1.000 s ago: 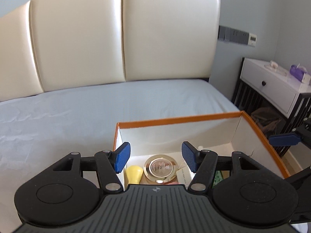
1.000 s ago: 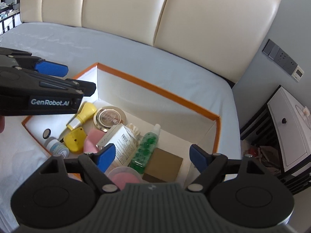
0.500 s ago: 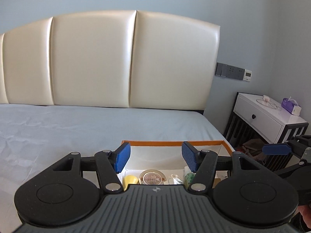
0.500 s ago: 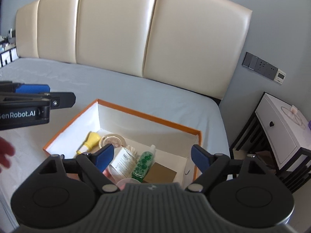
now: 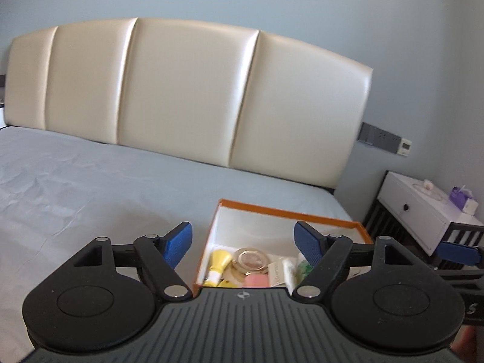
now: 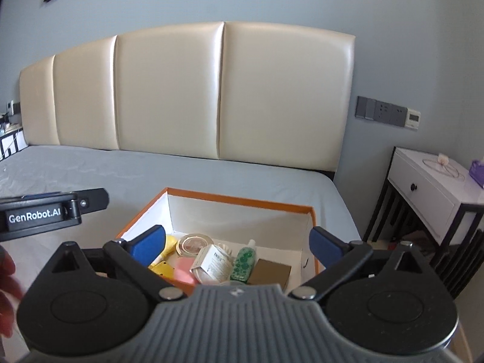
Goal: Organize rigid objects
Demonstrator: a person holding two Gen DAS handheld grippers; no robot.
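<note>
An orange-rimmed white box (image 6: 242,201) (image 5: 287,210) lies on the grey bed. Inside it are a yellow bottle (image 5: 219,261), a round compact (image 6: 195,243), a pink item (image 6: 183,267), a white carton (image 6: 213,261), a green dotted bottle (image 6: 243,260) and a brown card (image 6: 270,270). My left gripper (image 5: 243,245) hangs back from the box's near edge, its jaws opening with nothing between them. My right gripper (image 6: 237,246) is also held back above the near edge, jaws opening and empty. In the right wrist view the left gripper (image 6: 87,202) shows at the left.
A cream padded headboard (image 6: 224,90) stands behind the bed. A white nightstand (image 6: 435,187) with a purple tissue pack (image 5: 461,195) sits at the right. The grey sheet (image 5: 90,187) spreads wide to the left of the box. A hand (image 6: 6,287) shows at the left edge.
Both grippers have pulled back and tilted up from the box, so it looks smaller and more wall shows. Both pairs of jaws have spread wider.
</note>
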